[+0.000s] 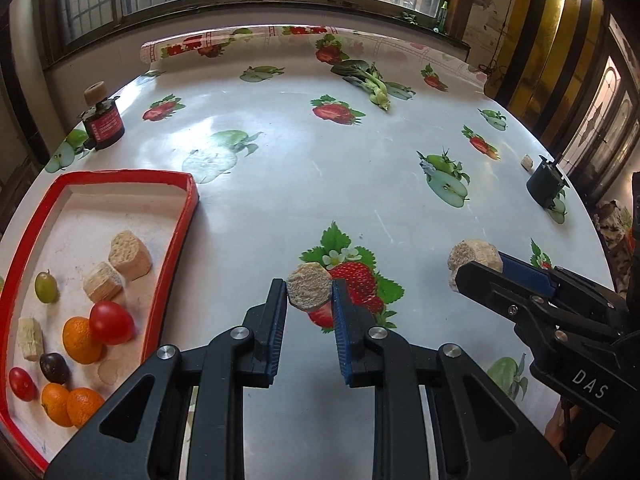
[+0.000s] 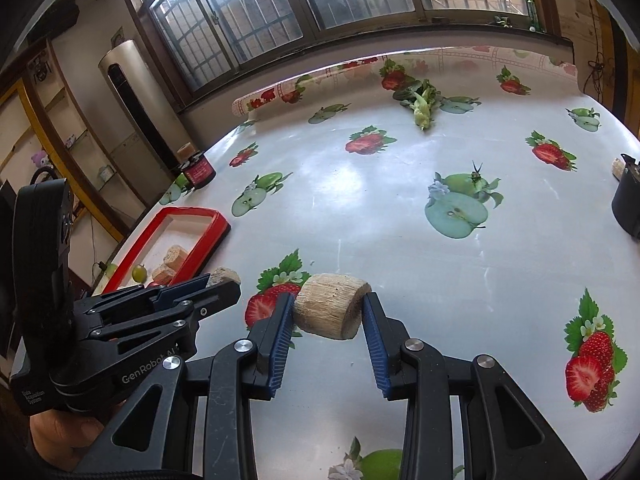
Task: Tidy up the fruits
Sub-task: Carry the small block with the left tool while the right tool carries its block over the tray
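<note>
**A:** Starting at the left of the left wrist view: what's in the red tray [image 1: 191, 196]?

**B:** Three oranges [image 1: 81, 340], red tomatoes [image 1: 111, 323], a green grape [image 1: 45, 287], a dark grape [image 1: 54, 368] and several pale fibrous chunks [image 1: 130, 255]. The right wrist view shows the same tray [image 2: 218, 224] only at a slant, with a green grape [image 2: 139, 273] and a couple of chunks visible; the oranges are hidden behind the other gripper.

**A:** And the left gripper [image 1: 310, 290]?

**B:** Narrowed onto a pale round chunk [image 1: 309, 286], both blue pads touching its sides, over a printed strawberry on the tablecloth [image 1: 300, 184], right of the tray. From the right wrist camera the left gripper [image 2: 218, 284] appears side-on, with that chunk [image 2: 224, 276] just peeking past its tips.

**A:** The right gripper [image 2: 328, 312]?

**B:** Its own camera shows it best: pads pressed on the two ends of a larger cylindrical chunk [image 2: 332, 306]. Whether the piece is lifted or resting on the cloth, I cannot tell. The left view sees that gripper [image 1: 478, 270] from the side, the piece [image 1: 474, 258] partly covered.

**A:** Farther out?

**B:** A red-labelled jar [image 1: 103, 124] sits at the left edge, a leafy green vegetable [image 1: 368, 78] lies near the far side, and a black object [image 1: 546, 186] stands at the right edge. Only the right view shows the tall floor-standing air conditioner [image 2: 132, 100].
</note>
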